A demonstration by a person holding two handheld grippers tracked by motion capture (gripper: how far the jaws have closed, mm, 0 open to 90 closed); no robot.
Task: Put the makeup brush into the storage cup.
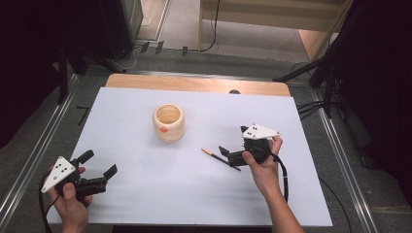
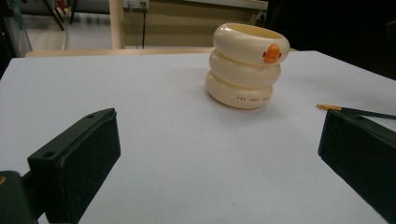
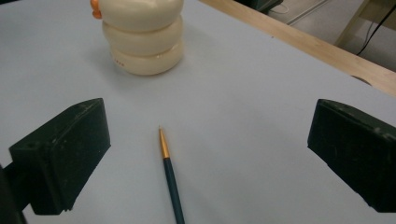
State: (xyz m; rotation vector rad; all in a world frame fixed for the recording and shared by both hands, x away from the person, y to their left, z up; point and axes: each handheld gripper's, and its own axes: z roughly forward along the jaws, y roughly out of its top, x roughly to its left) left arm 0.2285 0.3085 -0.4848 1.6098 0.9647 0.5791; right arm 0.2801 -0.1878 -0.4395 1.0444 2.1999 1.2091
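Note:
A cream holder shaped like three stacked rings, with a small orange beak (image 1: 168,123) (image 2: 246,65) (image 3: 142,37), stands upright at the middle of the white tabletop (image 1: 145,199). A dark pencil with a gold tip (image 1: 213,154) (image 2: 355,111) (image 3: 169,172) lies flat to its right. My right gripper (image 1: 234,141) (image 3: 208,126) is open just over the pencil's near end, and the pencil runs between its jaws untouched. At the front left corner my left gripper (image 1: 98,163) (image 2: 218,135) is open and holds nothing, pointing toward the holder.
A strip of bare wood (image 1: 194,83) (image 3: 299,39) runs along the table's far edge. Black stand legs (image 1: 73,58) and cables (image 1: 311,107) lie on the floor beyond and beside the table. A metal rail (image 1: 29,160) borders the left side.

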